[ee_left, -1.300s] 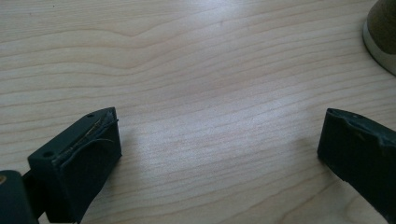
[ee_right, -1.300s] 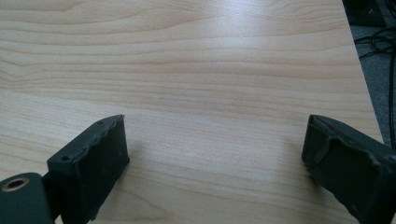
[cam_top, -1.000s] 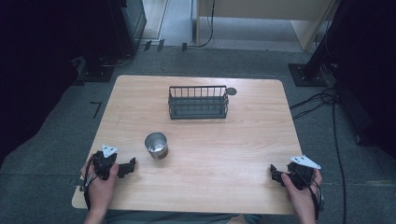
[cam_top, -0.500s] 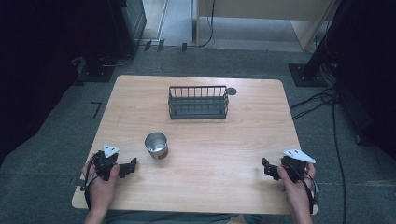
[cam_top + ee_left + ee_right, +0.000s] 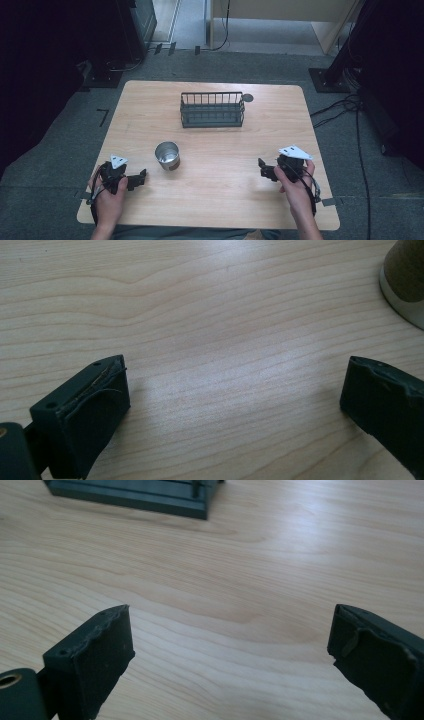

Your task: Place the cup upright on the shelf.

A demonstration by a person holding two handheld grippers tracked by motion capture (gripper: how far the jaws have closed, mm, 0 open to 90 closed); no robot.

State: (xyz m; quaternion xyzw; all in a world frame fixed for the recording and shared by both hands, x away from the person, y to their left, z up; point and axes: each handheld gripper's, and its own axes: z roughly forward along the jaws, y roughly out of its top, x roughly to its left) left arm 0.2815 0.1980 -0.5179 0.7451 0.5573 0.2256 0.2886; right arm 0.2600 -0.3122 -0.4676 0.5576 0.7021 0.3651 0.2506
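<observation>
Your left gripper (image 5: 141, 177), jaws spread and holding nothing, sits just beside the small round shiny metal cup (image 5: 167, 155), up and to its right, while your right gripper (image 5: 262, 168), equally wide and bare, lies well apart across the pale wooden table (image 5: 220, 210).

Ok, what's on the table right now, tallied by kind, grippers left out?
Metal cup: 1
Dark wire basket: 1
Small dark round disc beside the basket's right end: 1
Total: 3 things on the wooden table
</observation>
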